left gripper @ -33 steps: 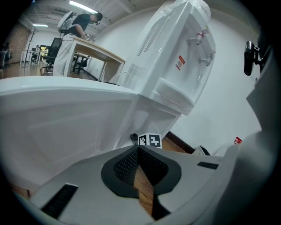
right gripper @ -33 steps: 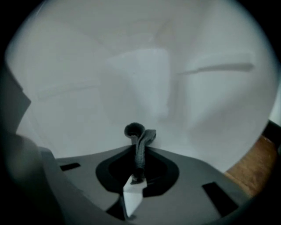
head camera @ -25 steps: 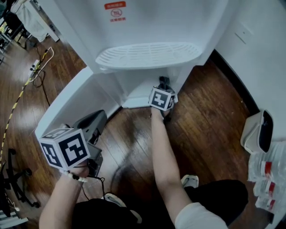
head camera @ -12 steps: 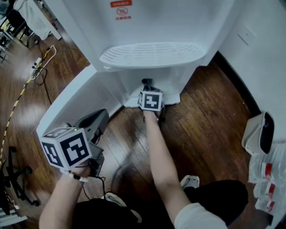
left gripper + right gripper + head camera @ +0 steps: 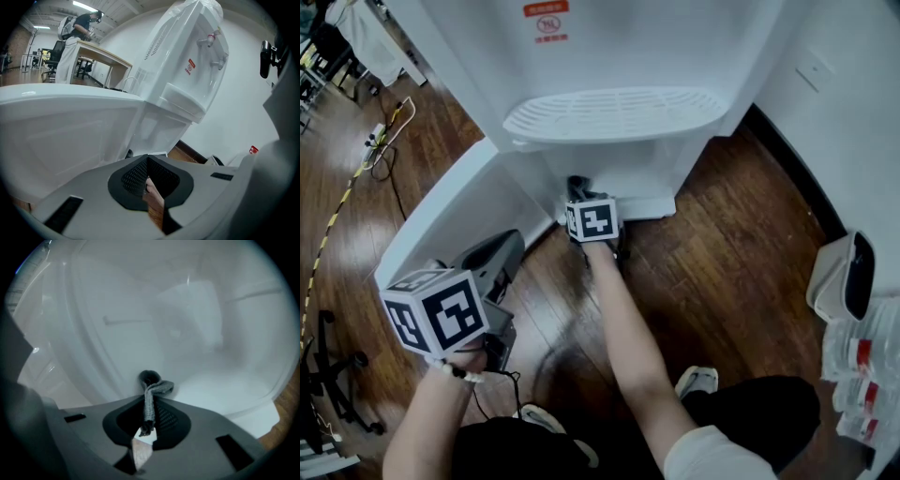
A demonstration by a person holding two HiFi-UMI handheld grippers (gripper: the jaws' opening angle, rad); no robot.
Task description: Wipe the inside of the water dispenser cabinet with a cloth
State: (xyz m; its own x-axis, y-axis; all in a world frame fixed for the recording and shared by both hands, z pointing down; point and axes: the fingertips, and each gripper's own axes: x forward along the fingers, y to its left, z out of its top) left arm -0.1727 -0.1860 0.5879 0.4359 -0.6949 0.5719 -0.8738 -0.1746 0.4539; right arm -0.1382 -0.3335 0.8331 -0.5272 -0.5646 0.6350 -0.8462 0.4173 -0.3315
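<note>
The white water dispenser (image 5: 609, 56) stands with its lower cabinet (image 5: 628, 183) open and the cabinet door (image 5: 441, 211) swung out to the left. My right gripper (image 5: 579, 187) reaches into the left part of the cabinet opening, under the drip tray (image 5: 614, 113). In the right gripper view that gripper (image 5: 149, 405) is shut on a dark grey cloth (image 5: 151, 383), whose bunched end touches the white inner surface (image 5: 201, 385). My left gripper (image 5: 499, 251) hangs low by the door; its jaws (image 5: 146, 180) are shut with nothing between them.
A power strip with cables (image 5: 377, 139) lies on the wood floor at far left, and a chair base (image 5: 328, 375) stands at lower left. A white bin (image 5: 839, 277) and packaged items (image 5: 862, 375) sit by the right wall. My legs and shoes are below.
My right gripper has slid with the cloth from the right side of the cabinet opening to its left side. The left gripper has stayed put.
</note>
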